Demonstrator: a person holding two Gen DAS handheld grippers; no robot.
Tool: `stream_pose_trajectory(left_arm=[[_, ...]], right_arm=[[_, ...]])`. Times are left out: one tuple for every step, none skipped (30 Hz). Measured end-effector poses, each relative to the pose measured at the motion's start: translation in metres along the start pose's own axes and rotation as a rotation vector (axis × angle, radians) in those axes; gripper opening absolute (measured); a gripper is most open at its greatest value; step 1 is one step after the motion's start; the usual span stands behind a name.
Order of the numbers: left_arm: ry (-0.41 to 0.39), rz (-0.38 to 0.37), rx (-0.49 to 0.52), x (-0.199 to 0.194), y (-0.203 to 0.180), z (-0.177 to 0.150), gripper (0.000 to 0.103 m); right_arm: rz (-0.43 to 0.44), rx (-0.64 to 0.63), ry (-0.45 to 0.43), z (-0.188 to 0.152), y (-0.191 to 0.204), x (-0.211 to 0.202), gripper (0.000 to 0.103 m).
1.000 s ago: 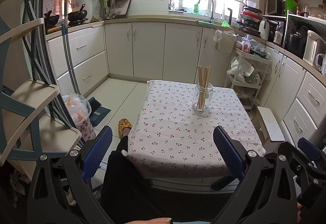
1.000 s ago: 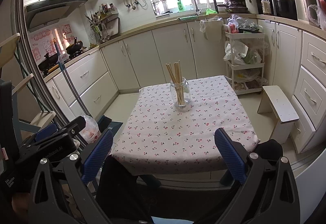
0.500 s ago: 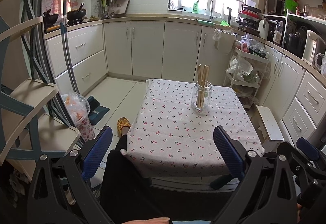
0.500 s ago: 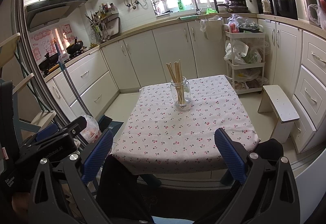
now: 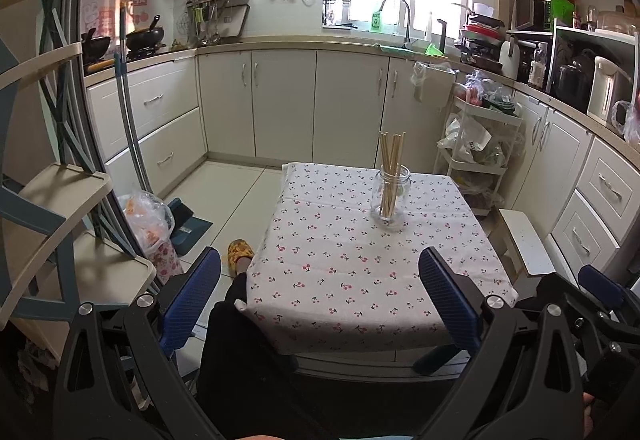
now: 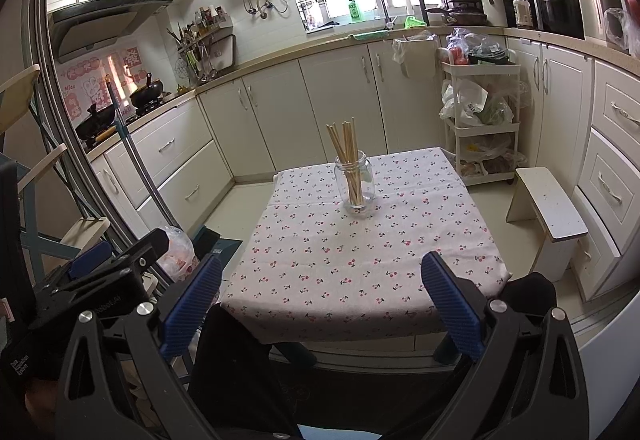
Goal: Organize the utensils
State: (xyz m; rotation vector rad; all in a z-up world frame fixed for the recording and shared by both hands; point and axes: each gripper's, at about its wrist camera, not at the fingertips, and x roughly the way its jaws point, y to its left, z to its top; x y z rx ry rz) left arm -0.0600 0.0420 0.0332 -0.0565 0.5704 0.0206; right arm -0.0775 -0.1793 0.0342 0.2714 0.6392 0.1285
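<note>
The chopsticks (image 5: 391, 171) stand in a glass jar (image 5: 390, 195) on the table (image 5: 340, 272). Left gripper (image 5: 320, 296) and right gripper (image 6: 320, 296) are spread wide, empty, well short of the jar.

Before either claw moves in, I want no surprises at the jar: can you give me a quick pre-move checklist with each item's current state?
1. Left claw open and empty: ok.
2. Right claw open and empty: ok.
3. Glass jar upright on the table: ok.
4. Chopsticks all in the jar, none loose on the cloth: ok.
5. Path from both claws to the jar free of other things: ok.
6. Jar steady enough not to tip when the chopsticks are pulled: cannot tell.
</note>
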Motion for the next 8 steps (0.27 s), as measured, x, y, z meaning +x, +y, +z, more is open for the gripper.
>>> stream_pose_trajectory(left_arm=[[0.006, -0.005, -0.004, 0.001, 0.0008, 0.0008, 0.095], [0.016, -0.01, -0.009, 0.0025, 0.002, 0.0013, 0.095], [0.022, -0.01, -0.013, 0.0036, 0.0028, 0.0014, 0.095], [0.025, -0.009, -0.016, 0.0043, 0.0036, 0.0018, 0.095], [0.026, -0.009, -0.016, 0.0046, 0.0045, 0.0016, 0.095], [0.027, -0.01, -0.016, 0.0049, 0.0047, 0.0014, 0.095], [0.028, -0.01, -0.015, 0.0052, 0.005, 0.0011, 0.095], [0.027, -0.009, -0.015, 0.0051, 0.005, 0.0012, 0.095]], right_arm=[[-0.001, -0.002, -0.003, -0.0013, 0.0006, -0.0008, 0.096], [-0.002, -0.004, -0.005, -0.0025, 0.0018, -0.0017, 0.096], [-0.002, -0.004, -0.006, -0.0034, 0.0028, -0.0023, 0.096], [-0.001, -0.005, -0.006, -0.0047, 0.0044, -0.0027, 0.096], [-0.001, -0.005, -0.005, -0.0054, 0.0042, -0.0027, 0.096], [-0.001, -0.003, -0.005, -0.0047, 0.0035, -0.0027, 0.096], [0.0, -0.003, -0.003, -0.006, 0.0045, -0.0026, 0.096], [0.0, -0.003, -0.002, -0.0069, 0.0057, -0.0031, 0.096]])
